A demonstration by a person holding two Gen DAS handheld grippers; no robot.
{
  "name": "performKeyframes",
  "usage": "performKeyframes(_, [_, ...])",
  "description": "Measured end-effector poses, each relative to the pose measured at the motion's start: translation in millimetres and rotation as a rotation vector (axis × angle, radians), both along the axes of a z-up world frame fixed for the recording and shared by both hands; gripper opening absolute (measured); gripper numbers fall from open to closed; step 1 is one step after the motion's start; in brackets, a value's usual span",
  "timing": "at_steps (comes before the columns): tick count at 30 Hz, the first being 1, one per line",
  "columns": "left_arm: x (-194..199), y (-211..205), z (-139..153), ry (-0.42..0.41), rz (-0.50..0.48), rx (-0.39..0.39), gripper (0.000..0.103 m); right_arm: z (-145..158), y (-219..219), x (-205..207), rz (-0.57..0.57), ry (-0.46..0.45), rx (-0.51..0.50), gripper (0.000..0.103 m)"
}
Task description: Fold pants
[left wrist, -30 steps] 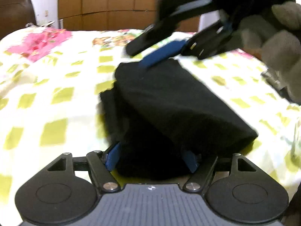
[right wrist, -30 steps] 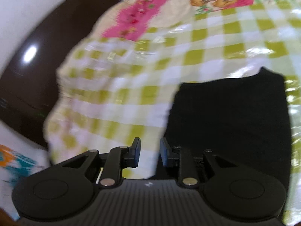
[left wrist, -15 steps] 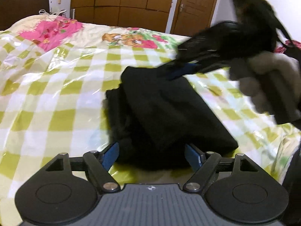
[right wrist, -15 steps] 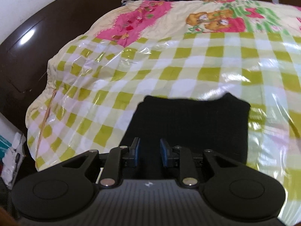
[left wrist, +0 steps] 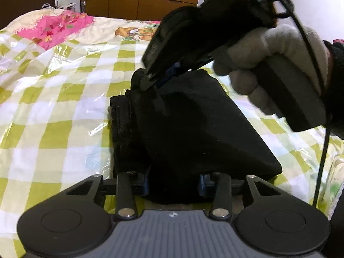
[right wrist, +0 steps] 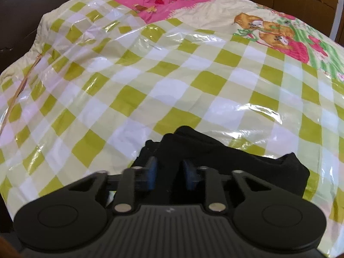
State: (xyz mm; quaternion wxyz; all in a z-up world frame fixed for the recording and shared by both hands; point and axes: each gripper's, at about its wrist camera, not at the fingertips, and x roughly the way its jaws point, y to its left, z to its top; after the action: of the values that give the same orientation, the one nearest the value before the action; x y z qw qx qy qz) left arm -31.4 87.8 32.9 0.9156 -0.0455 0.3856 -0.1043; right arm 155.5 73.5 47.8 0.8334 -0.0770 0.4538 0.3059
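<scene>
Two grippers are engaged on one garment. Left gripper (left wrist: 173, 186): fingers (left wrist: 143, 185) set apart with the near end of the pants (left wrist: 193, 129) bulging between them; whether they press the cloth cannot be told. Right gripper (right wrist: 169, 172): fingers (right wrist: 150, 173) likewise apart, straddling a raised ridge of black fabric at the far end of the bundle, contact unclear. Pants lie as a compact, layered black stack on the bed (right wrist: 150, 75), whose checked cover is under clear plastic sheeting. Judgement: the folding appears largely complete, and the opposed placement at either end suits squaring or shifting the bundle. Slick plastic may let it slide.
</scene>
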Motion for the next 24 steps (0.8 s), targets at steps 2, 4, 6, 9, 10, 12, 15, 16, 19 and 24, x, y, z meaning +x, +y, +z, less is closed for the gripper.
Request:
performKeyframes(2, [-3,0,4,-0.013,0.001,-0.003,0.047,8,-10,-1,-0.017,0.007,0.041,0.008])
performKeyframes(4, [-7,0,11,-0.032,-0.009,-0.017,0.041,17,-22,-3,-0.039,0.011,0.092,0.006])
performKeyframes(6, [-10,0,19,-0.052,-0.02,-0.04,0.04,28,-33,-6,-0.052,-0.001,0.134,0.006])
performKeyframes(9, [-15,3,30,-0.097,-0.022,-0.048,0.039,43,-44,-9,-0.068,-0.016,0.182,0.006])
performKeyframes(10, [-16,5,33,-0.109,-0.014,-0.052,0.039,48,-44,-8,-0.069,-0.023,0.193,0.005])
performKeyframes(12, [-17,14,32,-0.119,0.017,-0.056,0.038,52,-39,-4,-0.074,-0.029,0.207,0.005])
performKeyframes(15, [-13,35,17,-0.08,0.085,-0.095,0.038,39,-22,8,-0.076,-0.007,0.21,0.005])
performKeyframes(16, [-10,43,8,-0.052,0.108,-0.111,0.038,31,-16,11,-0.076,0.007,0.213,0.005])
performKeyframes(19, [-9,52,-14,0.007,0.141,-0.13,0.038,0,4,15,-0.061,0.043,0.197,0.005])
performKeyframes(24, [-8,55,-24,0.016,0.15,-0.133,0.039,-36,22,21,-0.067,0.076,0.198,0.005])
